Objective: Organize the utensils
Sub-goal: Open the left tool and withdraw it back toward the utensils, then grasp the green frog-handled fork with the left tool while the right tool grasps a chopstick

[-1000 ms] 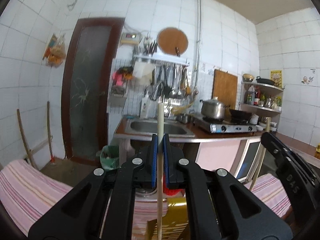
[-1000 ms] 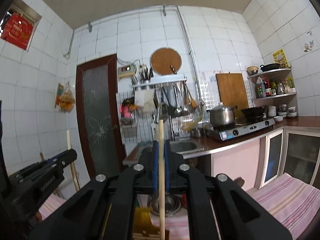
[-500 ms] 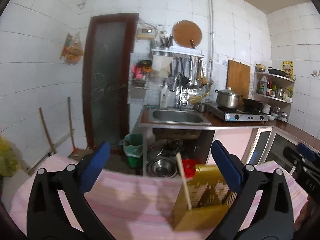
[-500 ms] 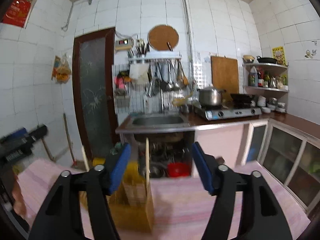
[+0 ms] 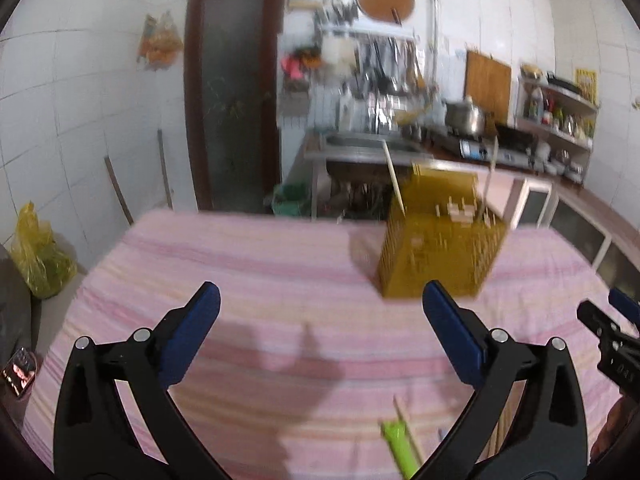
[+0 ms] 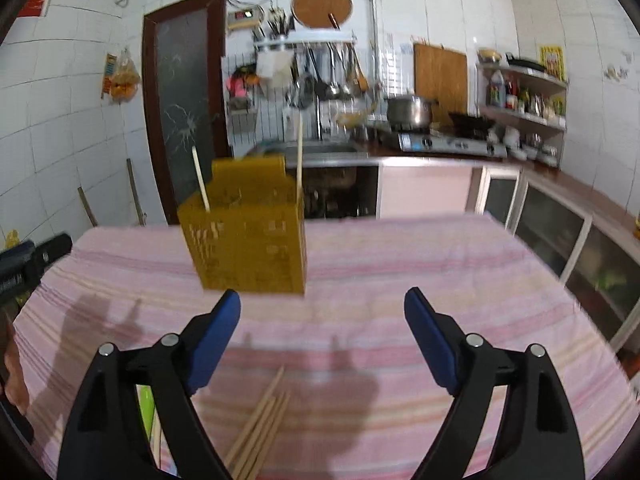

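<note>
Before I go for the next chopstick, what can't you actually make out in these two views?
- Loose chopsticks: right wrist view, near ends cut off by the bottom edge and gripper frame, count unclear.
- Green utensil: left wrist view, mostly cut off, type unclear.
- Yellow holder contents: left wrist view, blurred by motion.

1 yellow slotted holder (image 6: 244, 248); 2 chopsticks upright in it (image 6: 299, 152). Loose chopstick bundle on the table (image 6: 262, 420), roughly 4–5, blurred. 1 green utensil (image 5: 400, 446). 2 grippers.

A home kitchen, seemingly: sink (image 6: 316, 148), gas stove (image 6: 448, 142), pot (image 6: 408, 110), hanging ladles (image 6: 324, 76).
</note>
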`<act>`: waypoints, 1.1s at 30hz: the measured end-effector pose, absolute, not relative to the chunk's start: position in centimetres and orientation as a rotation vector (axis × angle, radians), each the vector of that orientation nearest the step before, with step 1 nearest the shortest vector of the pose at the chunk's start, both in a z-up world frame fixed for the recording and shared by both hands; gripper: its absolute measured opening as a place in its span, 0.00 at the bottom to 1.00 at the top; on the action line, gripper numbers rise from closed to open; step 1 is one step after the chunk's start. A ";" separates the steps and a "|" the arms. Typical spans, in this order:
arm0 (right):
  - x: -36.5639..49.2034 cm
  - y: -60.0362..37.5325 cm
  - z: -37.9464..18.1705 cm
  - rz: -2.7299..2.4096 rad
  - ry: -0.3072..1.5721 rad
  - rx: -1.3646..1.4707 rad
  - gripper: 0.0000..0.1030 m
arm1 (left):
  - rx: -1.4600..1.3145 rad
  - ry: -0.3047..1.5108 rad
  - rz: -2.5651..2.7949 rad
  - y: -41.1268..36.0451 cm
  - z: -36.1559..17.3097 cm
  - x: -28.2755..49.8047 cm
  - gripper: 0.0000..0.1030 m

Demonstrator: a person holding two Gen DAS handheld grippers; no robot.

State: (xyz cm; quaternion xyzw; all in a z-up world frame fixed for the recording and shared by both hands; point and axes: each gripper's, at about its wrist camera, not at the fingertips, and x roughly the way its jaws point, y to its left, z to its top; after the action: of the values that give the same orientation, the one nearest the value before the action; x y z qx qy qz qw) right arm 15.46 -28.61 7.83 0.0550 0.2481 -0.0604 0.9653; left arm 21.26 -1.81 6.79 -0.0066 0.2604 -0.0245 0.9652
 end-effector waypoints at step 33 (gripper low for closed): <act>17.2 -26.6 -2.6 -0.216 0.831 0.101 0.80 | 0.068 0.853 -0.058 -4.4 -4.3 21.0 0.95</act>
State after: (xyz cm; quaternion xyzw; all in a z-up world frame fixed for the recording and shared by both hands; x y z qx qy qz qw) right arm 17.21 -26.58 -2.65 0.0489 0.4026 -0.1047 0.9081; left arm 20.98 -4.44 -4.32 0.0331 0.4136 -0.0281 0.9094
